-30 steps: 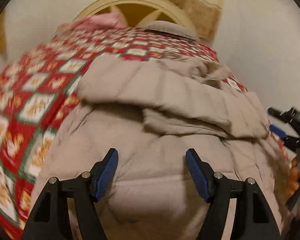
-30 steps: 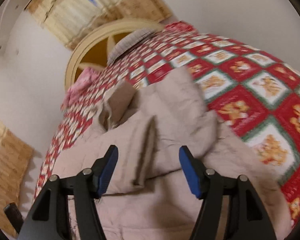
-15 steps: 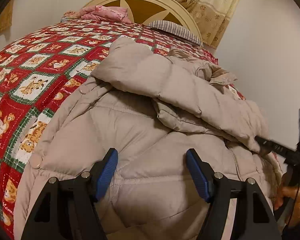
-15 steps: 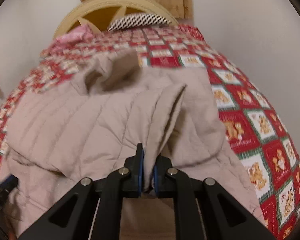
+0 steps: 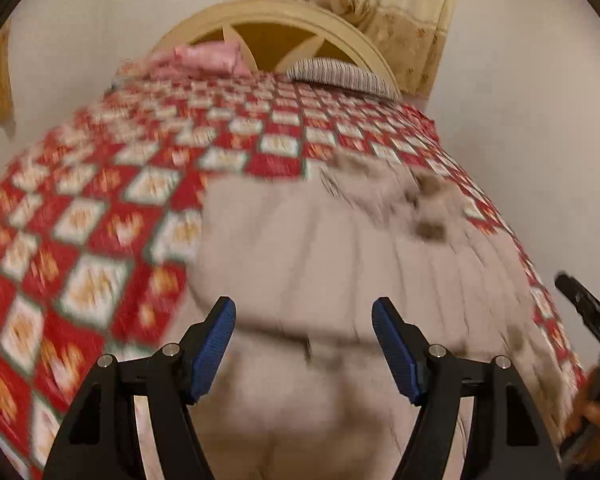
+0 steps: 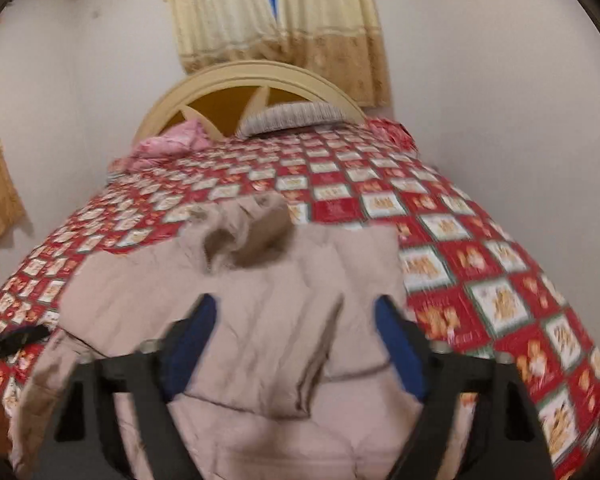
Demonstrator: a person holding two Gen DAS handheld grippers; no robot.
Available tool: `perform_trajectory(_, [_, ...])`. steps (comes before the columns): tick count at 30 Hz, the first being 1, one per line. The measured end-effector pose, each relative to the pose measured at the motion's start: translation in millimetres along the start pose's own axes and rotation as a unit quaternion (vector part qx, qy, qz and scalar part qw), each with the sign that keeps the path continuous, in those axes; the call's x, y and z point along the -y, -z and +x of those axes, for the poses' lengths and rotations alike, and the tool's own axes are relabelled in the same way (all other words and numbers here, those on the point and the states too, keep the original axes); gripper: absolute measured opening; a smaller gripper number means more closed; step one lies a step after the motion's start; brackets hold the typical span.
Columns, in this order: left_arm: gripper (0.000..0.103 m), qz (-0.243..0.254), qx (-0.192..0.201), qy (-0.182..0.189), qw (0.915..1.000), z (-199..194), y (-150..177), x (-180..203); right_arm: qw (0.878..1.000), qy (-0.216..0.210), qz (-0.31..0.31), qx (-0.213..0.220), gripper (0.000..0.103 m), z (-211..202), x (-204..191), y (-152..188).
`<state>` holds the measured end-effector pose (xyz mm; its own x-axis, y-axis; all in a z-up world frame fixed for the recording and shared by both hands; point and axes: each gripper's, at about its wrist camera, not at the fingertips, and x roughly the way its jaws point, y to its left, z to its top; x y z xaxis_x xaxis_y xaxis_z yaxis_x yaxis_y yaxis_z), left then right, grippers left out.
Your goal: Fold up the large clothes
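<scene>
A beige quilted puffer jacket (image 5: 340,248) (image 6: 268,312) lies on the bed, its sleeves folded across the body and its collar (image 6: 244,240) toward the headboard. My left gripper (image 5: 304,348) hovers open above the jacket's near part, with nothing between its blue pads. My right gripper (image 6: 296,348) is above the folded sleeve, its jaws opening, and the fabric lies loose below them. The right gripper's black frame (image 5: 592,316) and a hand show at the right edge of the left wrist view. Both views are motion-blurred.
The bed carries a red and white checked bedspread (image 5: 100,216) (image 6: 460,232). A pink pillow (image 5: 208,56), a striped pillow (image 6: 292,118) and a cream arched headboard (image 6: 256,80) are at the far end. Curtains (image 6: 276,20) hang behind. White walls stand close on both sides.
The right gripper closed on a fold of the jacket sleeve half a second ago and has let it go. Both grippers have risen and pulled back, so more of the bed shows.
</scene>
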<state>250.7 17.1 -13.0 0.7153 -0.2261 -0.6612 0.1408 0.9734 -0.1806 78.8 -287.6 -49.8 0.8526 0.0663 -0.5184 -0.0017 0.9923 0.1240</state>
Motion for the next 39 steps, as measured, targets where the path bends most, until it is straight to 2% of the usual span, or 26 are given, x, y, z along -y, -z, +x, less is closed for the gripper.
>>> perform_trajectory(1, [0.071,0.002,0.008,-0.009,0.9999,4.9,-9.4,1.0,1.0,-0.003,-0.015,-0.016,0.041,6.6,-6.6,-6.5])
perform_trajectory(2, [0.071,0.005,0.017,-0.014,0.9997,11.8,-18.8,2.1,0.999,-0.011,-0.025,-0.031,0.038,16.9,-13.4,-10.9])
perform_trajectory(4, [0.071,0.016,0.021,-0.038,0.9989,34.0,-34.0,0.7,0.998,-0.034,-0.027,-0.052,0.038,40.3,-20.0,-15.1])
perform_trajectory(6, [0.071,0.021,0.007,-0.065,0.9976,61.7,-43.7,-5.0,0.996,-0.034,-0.023,-0.08,0.038,69.5,-23.6,-9.6])
perform_trajectory(10, [0.071,0.004,-0.027,-0.111,0.9935,110.3,-35.6,-33.2,0.99,-0.038,-0.008,-0.138,0.038,114.3,-20.9,14.3])
perform_trajectory(12, [0.072,-0.025,-0.053,-0.111,0.9921,128.4,-20.8,-52.7,0.988,-0.04,-0.001,-0.151,0.036,122.8,-11.6,29.8])
perform_trajectory(14, [0.078,-0.069,-0.07,-0.079,0.992,141.2,-4.4,-72.5,0.987,-0.054,0.013,-0.15,0.036,121.3,-4.6,37.0])
perform_trajectory(15, [0.078,-0.084,-0.064,-0.068,0.992,140.2,-2.9,-78.3,0.987,-0.056,0.016,-0.151,0.036,121.6,-3.9,37.4])
perform_trajectory(19, [0.078,-0.064,-0.076,-0.079,0.992,133.0,-11.9,-73.7,0.985,-0.048,-0.01,-0.168,0.04,119.5,-11.0,33.4])
perform_trajectory(21, [0.078,-0.046,-0.054,-0.062,0.9955,115.6,-25.4,-64.8,0.983,-0.054,-0.02,-0.172,0.051,113.1,-13.0,23.2])
perform_trajectory(23, [0.078,-0.028,-0.015,-0.029,0.9991,98.4,-44.8,-51.8,0.987,-0.074,-0.02,-0.141,0.075,101.3,-11.6,1.1])
perform_trajectory(24, [0.079,-0.016,0.005,-0.012,0.9998,89.4,-55.9,-44.1,0.99,-0.075,-0.02,-0.116,0.078,93.7,-10.5,-12.3])
perform_trajectory(26, [0.081,0.006,0.021,0.017,0.9996,83.7,-75.2,-30.0,0.994,-0.071,-0.023,-0.075,0.079,84.5,-9.5,-42.0])
perform_trajectory(28, [0.082,0.012,0.014,0.033,0.9993,91.6,-95.7,-16.0,0.995,-0.067,-0.034,-0.068,0.073,89.0,-11.7,-69.0])
perform_trajectory(32, [0.082,0.012,-0.037,0.075,0.9964,125.9,-126.9,8.4,0.995,-0.041,-0.019,-0.084,0.074,137.4,-5.3,-117.3])
perform_trajectory(34, [0.082,-0.007,-0.046,0.113,0.9925,138.4,-135.8,13.8,0.994,-0.035,-0.018,-0.102,0.074,171.5,-1.9,-133.3])
perform_trajectory(37, [0.082,-0.038,-0.056,0.157,0.9852,147.4,-139.5,18.0,0.989,-0.028,-0.026,-0.14,0.074,215.4,-6.3,-134.9])
perform_trajectory(39, [0.082,-0.048,-0.074,0.195,0.9768,157.9,-138.8,20.5,0.984,0.004,-0.046,-0.174,0.073,245.2,-9.5,-127.9])
